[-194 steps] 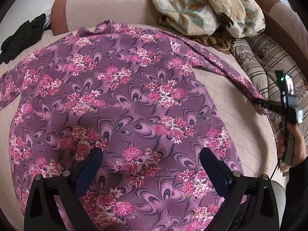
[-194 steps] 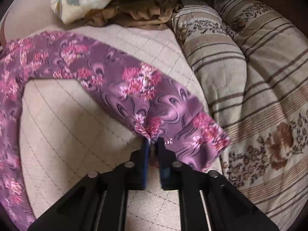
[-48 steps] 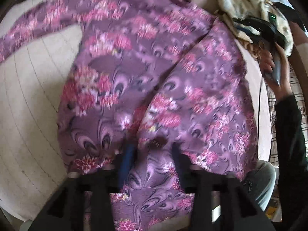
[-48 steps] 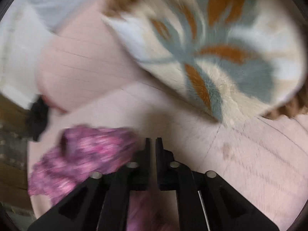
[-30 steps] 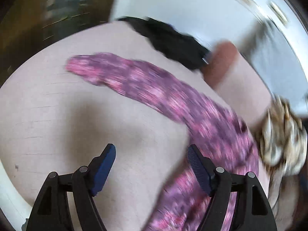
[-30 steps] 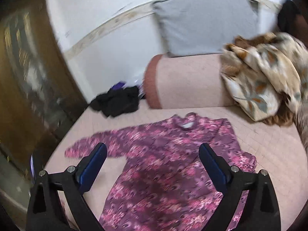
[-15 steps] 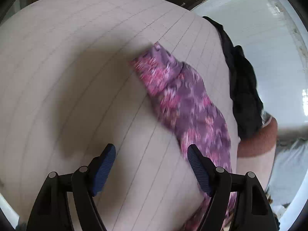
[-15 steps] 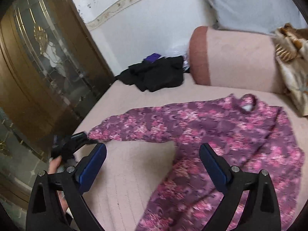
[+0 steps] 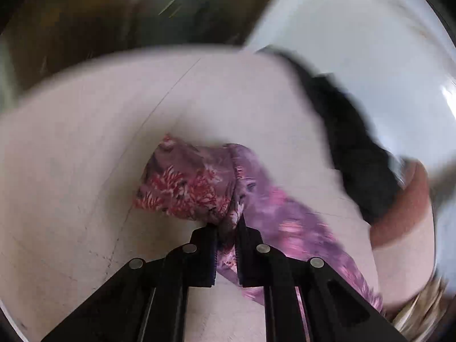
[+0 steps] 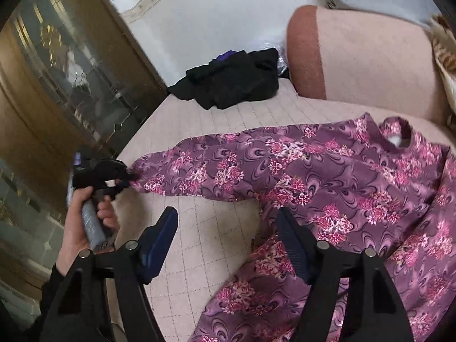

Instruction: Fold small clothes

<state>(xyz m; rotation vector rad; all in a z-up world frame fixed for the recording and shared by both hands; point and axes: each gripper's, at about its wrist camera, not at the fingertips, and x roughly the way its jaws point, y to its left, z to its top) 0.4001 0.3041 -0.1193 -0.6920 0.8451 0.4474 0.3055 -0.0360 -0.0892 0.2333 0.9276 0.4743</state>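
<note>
Left gripper (image 9: pixel 227 225): pinched the cuff of the purple flowery top's (image 10: pixel 327 176) sleeve (image 9: pixel 196 182).
Right gripper (image 10: pixel 228 228): jaws closing, nothing between them, above the top's armpit.
Top: lay flat on the pink bed (image 10: pixel 205 228).
Black clothes (image 10: pixel 230 82): far back by the wall.

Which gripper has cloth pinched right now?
The left gripper: its jaws are closing on the purple sleeve cuff. The right gripper, also closing, has nothing between its jaws.

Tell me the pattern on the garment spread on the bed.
The garment is purple with pink flower clusters and dark swirls, clearest in the right wrist view.
</note>
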